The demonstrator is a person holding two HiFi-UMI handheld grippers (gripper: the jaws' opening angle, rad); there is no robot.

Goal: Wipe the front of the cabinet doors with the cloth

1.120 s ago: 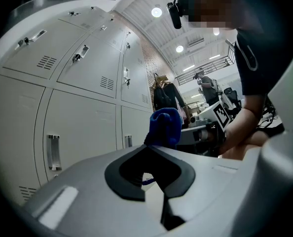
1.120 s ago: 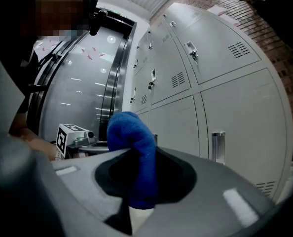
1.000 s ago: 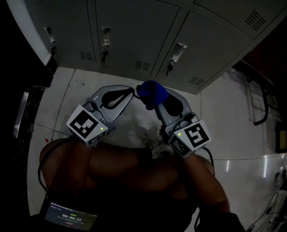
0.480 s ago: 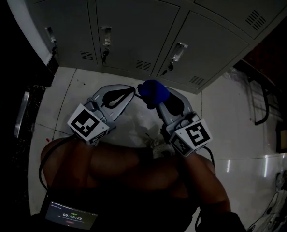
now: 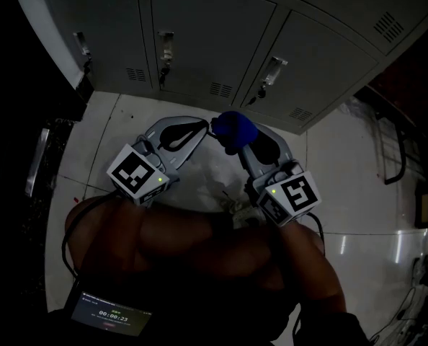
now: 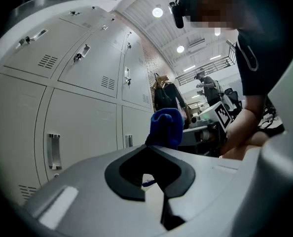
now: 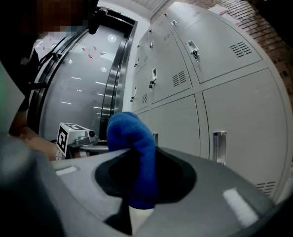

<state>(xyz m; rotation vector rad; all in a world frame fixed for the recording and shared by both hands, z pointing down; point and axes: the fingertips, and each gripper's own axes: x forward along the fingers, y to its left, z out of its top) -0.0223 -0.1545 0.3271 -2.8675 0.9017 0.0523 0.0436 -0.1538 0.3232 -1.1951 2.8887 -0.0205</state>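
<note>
**A:** Where do we find the wiping item?

**B:** We find the soft blue terry cloth (image 5: 234,128) bunched into a rounded wad. It is pinched in the right gripper (image 5: 235,144), whose jaws are closed on its middle fold, and a lobe stands up past the jaw tips. We see it held over the glossy white tiled floor (image 5: 344,164), short of the pale grey sheet-metal cabinet doors (image 5: 207,42) and not touching them.

**A:** And the other gripper?

**B:** The left gripper (image 5: 201,127) has its jaws brought together with nothing between them. It sits just beside the cloth.

**A:** How do we judge the cloth's handling?

**B:** We judge it light, limp and compressible, with a nap that grips the jaw pads well. It will not break. The risk is that it drags out of the pinch under friction, so a deep hold across the doubled fold suits it and leaves the loose lobe as the wiping face.

**A:** And the surfaces?

**B:** The doors are flat, smooth painted panels. Their raised metal handles (image 5: 166,45) and louvred vent slots (image 5: 221,89) could snag the pile.
</note>
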